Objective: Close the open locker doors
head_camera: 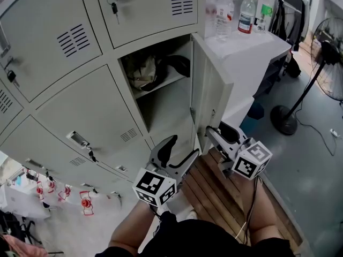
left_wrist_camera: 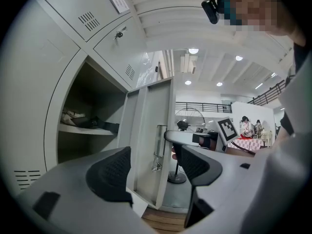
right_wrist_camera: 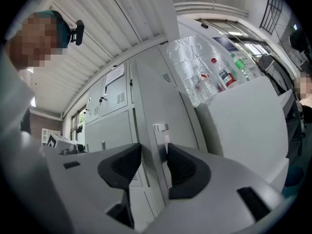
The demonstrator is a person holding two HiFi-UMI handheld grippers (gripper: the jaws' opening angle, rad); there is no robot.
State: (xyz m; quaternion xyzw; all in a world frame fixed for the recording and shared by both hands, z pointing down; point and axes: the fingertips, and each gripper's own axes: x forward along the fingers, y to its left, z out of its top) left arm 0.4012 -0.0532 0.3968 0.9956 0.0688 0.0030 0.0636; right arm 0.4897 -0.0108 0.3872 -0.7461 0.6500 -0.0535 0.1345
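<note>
One locker door (head_camera: 210,84) stands open, swung out to the right of its compartment (head_camera: 161,100), which has a shelf with a bag (head_camera: 144,68) on it. My right gripper (head_camera: 214,128) is at the door's free edge low down. In the right gripper view the right gripper (right_wrist_camera: 153,152) has both pads on the door's edge (right_wrist_camera: 161,96), just below the latch plate (right_wrist_camera: 161,127). My left gripper (head_camera: 183,146) hangs open in front of the compartment with nothing between its jaws. In the left gripper view the left gripper (left_wrist_camera: 148,147) faces the door's inner side (left_wrist_camera: 161,111).
The lockers around it are shut, and keys (head_camera: 114,8) hang in the one above. A white cabinet (head_camera: 252,52) with bottles (head_camera: 246,12) stands right behind the door. A standing fan (head_camera: 327,52) is at the far right. Wooden slats (head_camera: 214,191) lie underfoot.
</note>
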